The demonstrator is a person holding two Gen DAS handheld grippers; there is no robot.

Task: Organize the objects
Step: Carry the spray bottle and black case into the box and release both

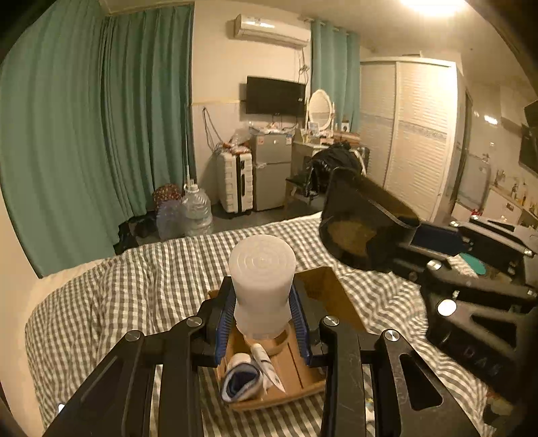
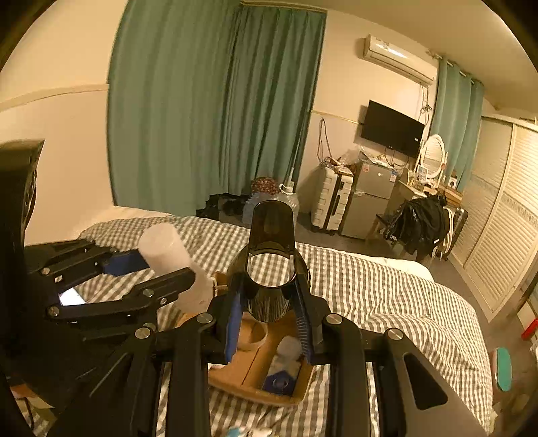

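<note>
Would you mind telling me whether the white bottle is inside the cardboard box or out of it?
Out: the white bottle is held in the left gripper's jaws above the cardboard box.

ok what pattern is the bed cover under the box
A grey-and-white check on the bed cover; the cardboard box sits on it. Clearest in the right wrist view.

Lighting: dim, warm yellow-orange cast throughout. Source: ceiling lamp (image 1: 433,5), blown-out glare at top edge of left wrist view. Air conditioner (image 2: 398,58) catches soft highlight. Distortion: strong fisheye; curtains (image 1: 97,127) bow, black vignette at corners. Blur: mild motion smear on near parts; background soft, grainy.
</note>
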